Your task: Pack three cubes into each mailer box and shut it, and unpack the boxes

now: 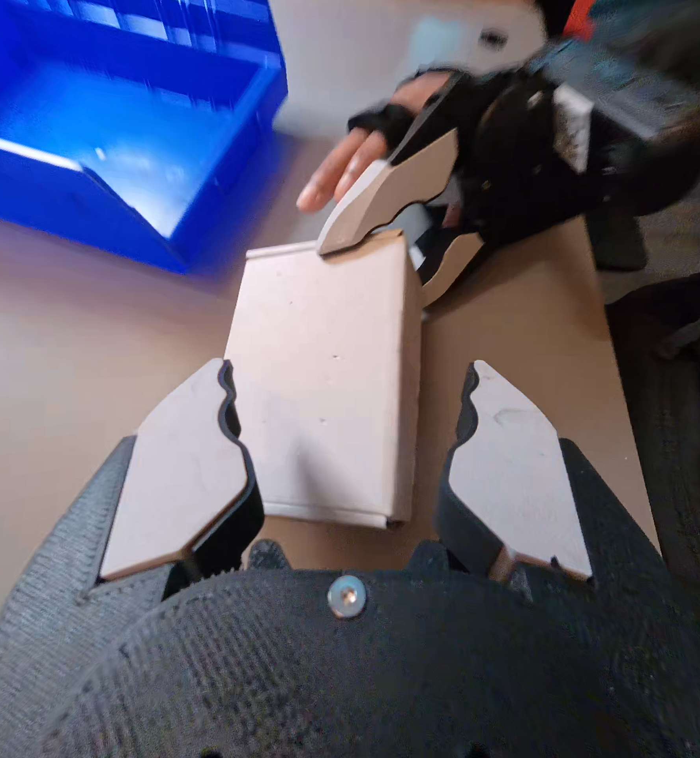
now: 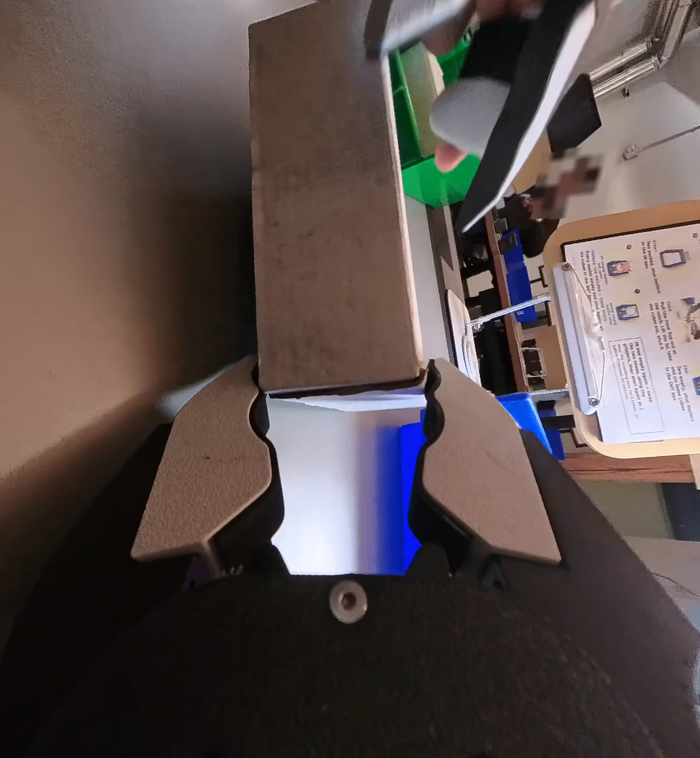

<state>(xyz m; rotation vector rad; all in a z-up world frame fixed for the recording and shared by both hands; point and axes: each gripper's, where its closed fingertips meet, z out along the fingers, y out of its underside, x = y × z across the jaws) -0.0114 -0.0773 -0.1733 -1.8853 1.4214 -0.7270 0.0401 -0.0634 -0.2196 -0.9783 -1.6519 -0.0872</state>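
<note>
Mailer box [image 1: 323,381]: I saw it shut, plain tan cardboard, flat and oblong, lying on the bench [image 1: 73,348]; contents hidden.
Blue bin [image 1: 106,135]: smooth plastic, blurred, beside the box; I couldn't see inside.
Left claw [image 1: 350,410]: spread wide above the box's near end, gripping nothing.
Right claw [image 2: 342,383]: clamped across the box's far end, wavy-edged black pads against cardboard.

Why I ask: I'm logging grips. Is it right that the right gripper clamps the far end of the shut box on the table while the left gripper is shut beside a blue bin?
Not quite: the left gripper is open, fingers spread over the box, as the left wrist view shows. The right gripper does clamp its far end, the blue bin beside it.
</note>
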